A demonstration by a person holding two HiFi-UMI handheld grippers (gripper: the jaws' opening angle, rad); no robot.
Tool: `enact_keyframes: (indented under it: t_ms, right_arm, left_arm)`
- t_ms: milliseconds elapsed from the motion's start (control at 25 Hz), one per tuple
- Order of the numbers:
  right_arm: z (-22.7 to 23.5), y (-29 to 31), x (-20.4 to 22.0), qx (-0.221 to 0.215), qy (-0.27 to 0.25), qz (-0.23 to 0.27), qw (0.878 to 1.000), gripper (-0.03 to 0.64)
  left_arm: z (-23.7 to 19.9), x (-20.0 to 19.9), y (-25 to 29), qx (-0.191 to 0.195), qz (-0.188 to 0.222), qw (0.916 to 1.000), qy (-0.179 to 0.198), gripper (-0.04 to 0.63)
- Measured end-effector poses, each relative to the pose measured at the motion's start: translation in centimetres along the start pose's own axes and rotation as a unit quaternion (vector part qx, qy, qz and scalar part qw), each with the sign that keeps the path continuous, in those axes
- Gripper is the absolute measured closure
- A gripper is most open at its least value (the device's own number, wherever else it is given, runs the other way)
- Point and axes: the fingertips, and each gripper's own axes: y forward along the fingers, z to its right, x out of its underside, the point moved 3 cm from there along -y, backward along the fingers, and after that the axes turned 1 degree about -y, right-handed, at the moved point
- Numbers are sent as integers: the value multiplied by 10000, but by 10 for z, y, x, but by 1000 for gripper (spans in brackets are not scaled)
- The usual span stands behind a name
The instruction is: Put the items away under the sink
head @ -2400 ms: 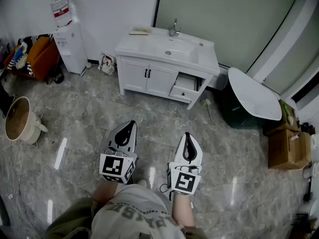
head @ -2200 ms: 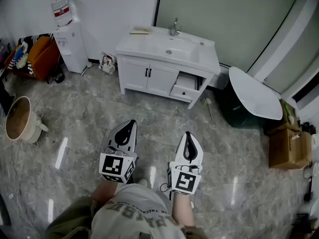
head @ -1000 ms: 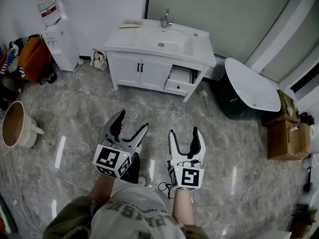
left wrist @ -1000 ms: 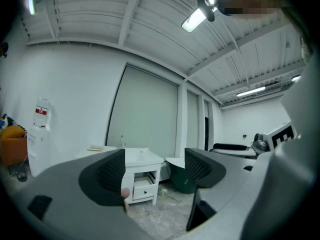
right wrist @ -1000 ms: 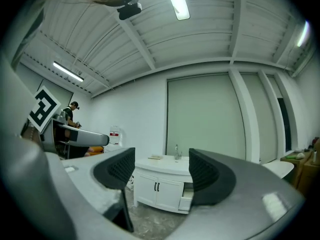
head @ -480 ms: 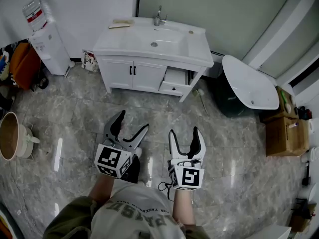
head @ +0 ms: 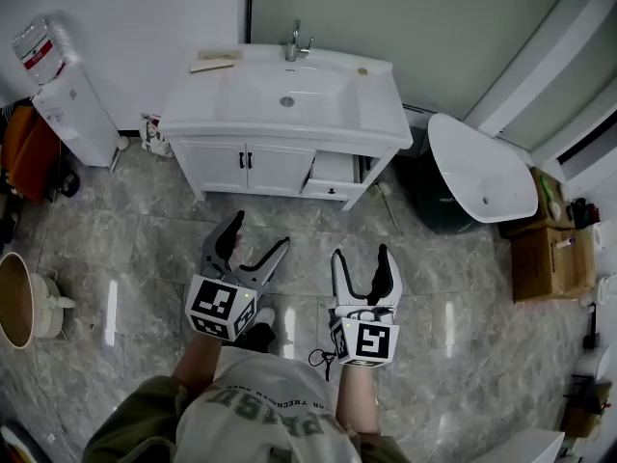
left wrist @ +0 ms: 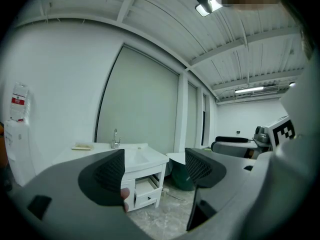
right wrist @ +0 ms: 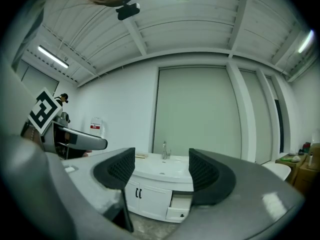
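The left gripper (head: pixel 258 237) is held out in front of the person with its jaws spread wide and nothing between them. Just to its right, the right gripper (head: pixel 361 258) has its jaws parted too, also empty. Both hang over bare marble floor (head: pixel 434 287).

Straight ahead of both, well apart from them, stands the white cabinet (head: pixel 280 104) with the sink set into its top. Its two doors (head: pixel 241 162), ahead of the left gripper, are shut. The drawer (head: pixel 333 172), ahead of the right gripper, is pulled partway out. At the back edge of the sink rises the tap (head: pixel 294 41). Left of the tap, a pale flat thing (head: pixel 214 64) lies on the countertop; I cannot tell what it is.

Far off to the left of the left gripper, against the wall, is a water dispenser (head: pixel 63 104). Ahead and to the right of the right gripper, beside the cabinet, a white oval top (head: pixel 477 167) sits over something dark. Farther right is a cardboard box (head: pixel 548 258).
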Motion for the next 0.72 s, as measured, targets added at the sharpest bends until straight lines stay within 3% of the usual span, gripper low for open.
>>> enact_keyframes:
  t_ms: [240,720]
  right_arm:
    - [5,58,-5,202,-133,-12,9997,288]
    - [36,113,17,376,-6,-286,9989,288]
  left_arm:
    - [-36,-16,51,294,-16,9996,-23,233]
    - [-50,-7,116,522,-225,9981,-234,233]
